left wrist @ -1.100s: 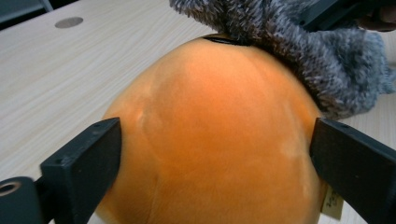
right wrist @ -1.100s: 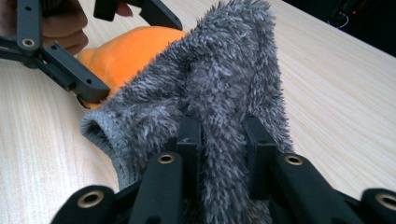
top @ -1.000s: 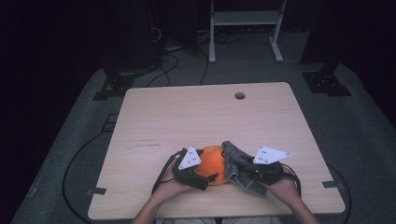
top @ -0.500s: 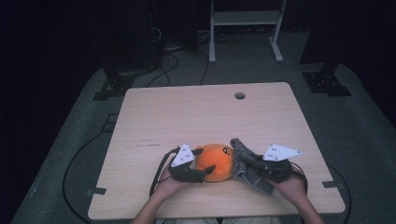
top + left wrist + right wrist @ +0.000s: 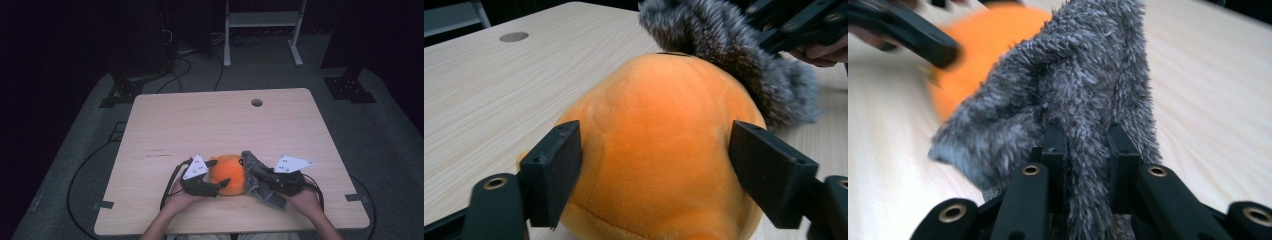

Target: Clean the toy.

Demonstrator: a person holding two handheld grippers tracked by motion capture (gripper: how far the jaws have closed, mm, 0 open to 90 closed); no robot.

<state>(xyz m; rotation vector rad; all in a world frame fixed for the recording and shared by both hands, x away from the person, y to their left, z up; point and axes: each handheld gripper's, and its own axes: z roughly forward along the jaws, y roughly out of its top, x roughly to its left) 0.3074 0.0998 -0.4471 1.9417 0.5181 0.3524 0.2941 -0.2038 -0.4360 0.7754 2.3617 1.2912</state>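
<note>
A light wooden table (image 5: 220, 125) is seen from above, set on a grey floor (image 5: 390, 130) in a dark room. A small round hole (image 5: 257, 102) is cut into the table near its far edge. Behind the table, a white metal stand (image 5: 262, 25) and some black cables (image 5: 185, 60) are seen on the floor.

An orange soft toy (image 5: 227, 172) is lying on the table, close to the near edge and a little right of the middle. A grey furry cloth (image 5: 252, 167) is touching the toy on its right side.

The left gripper (image 5: 212, 177) is held just left of the toy. Its two black jaws are spread wide apart, one on each side of the toy's round body (image 5: 659, 150). It cannot be told if the jaws are pressing on the toy or only sitting beside it.

The right gripper (image 5: 260, 182) is held just right of the toy. Its jaws are pinched together on the furry cloth (image 5: 1083, 115), and the cloth is lifted up in a fold between them.

Most of the table beyond the toy is bare wood, all the way to the hole. Bare wood is also seen to the left of the toy and to the right of it. Very little room is left between the toy and the near edge, where the two hands (image 5: 175, 200) are resting.
</note>
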